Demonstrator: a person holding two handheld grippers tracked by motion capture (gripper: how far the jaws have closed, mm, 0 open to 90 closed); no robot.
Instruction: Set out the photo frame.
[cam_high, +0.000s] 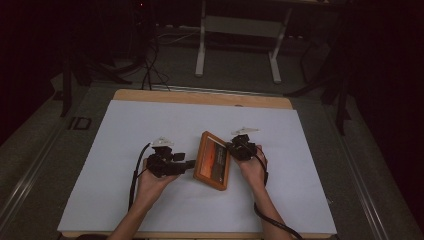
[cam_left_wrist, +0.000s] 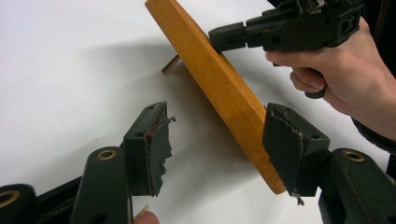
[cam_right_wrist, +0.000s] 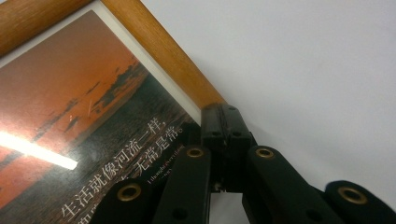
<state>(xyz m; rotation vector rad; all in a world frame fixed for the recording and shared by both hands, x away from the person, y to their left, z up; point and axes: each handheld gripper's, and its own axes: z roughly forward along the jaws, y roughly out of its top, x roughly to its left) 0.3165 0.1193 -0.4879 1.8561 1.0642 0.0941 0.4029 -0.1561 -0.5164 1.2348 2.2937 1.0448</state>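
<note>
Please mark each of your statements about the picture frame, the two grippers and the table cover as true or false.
1. The right gripper has its jaws closed on the edge of the wooden picture frame. True.
2. The left gripper clamps the frame tightly. False: its jaws stand apart on both sides of the frame's wooden edge, and the left pad is clear of it.
3. The frame lies flat on the table. False: in the left gripper view it is tilted, with a thin stand behind it.
4. The picture in the frame shows an orange sky and lines of white writing. True.
5. The table is covered with a green cloth. False: the cover is white.
</note>
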